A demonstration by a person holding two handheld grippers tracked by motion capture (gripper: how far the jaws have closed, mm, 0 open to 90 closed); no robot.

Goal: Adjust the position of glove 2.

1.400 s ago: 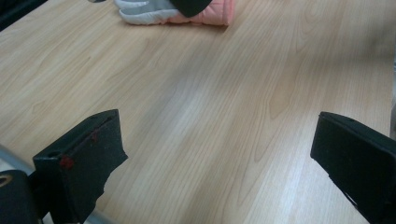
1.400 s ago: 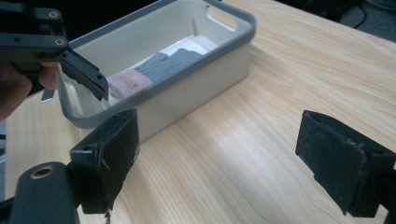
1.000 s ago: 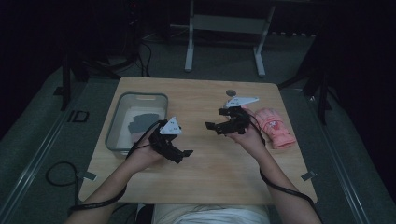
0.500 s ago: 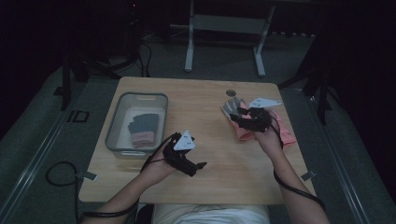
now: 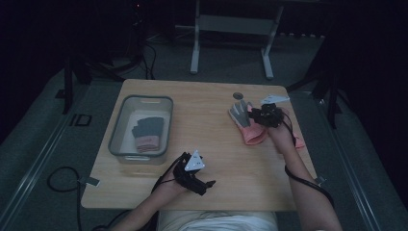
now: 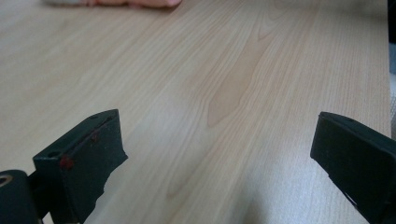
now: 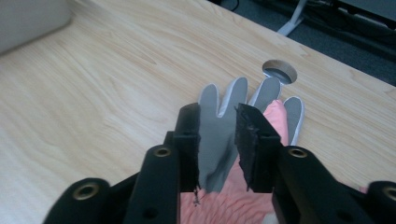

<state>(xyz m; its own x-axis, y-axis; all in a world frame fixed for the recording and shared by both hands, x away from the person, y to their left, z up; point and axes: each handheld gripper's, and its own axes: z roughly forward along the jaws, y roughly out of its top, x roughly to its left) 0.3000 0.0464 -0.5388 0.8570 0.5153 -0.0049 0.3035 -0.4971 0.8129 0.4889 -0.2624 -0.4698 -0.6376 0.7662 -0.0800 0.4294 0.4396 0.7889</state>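
A pink glove with a grey palm [image 5: 246, 127] lies at the far right of the wooden table [image 5: 211, 110], its grey fingers spread toward a round hole. My right gripper [image 5: 253, 117] is down on it. In the right gripper view the jaws have just been closing, and the right gripper [image 7: 218, 122] now pinches a fold of the glove's grey palm [image 7: 219, 149]. My left gripper [image 5: 206, 185] rests low near the table's front edge. In the left gripper view the left gripper [image 6: 219, 128] stands open over bare wood.
A clear plastic bin [image 5: 115, 135] stands at the table's left with a dark and pink glove [image 5: 147, 133] inside. A round hole [image 5: 237, 96] sits in the tabletop just beyond the glove. More pink fabric [image 5: 297, 142] shows under the right forearm.
My right gripper has moved right onto the glove and its jaws have narrowed around the fabric. My left gripper has sunk and drawn back toward the table's front edge.
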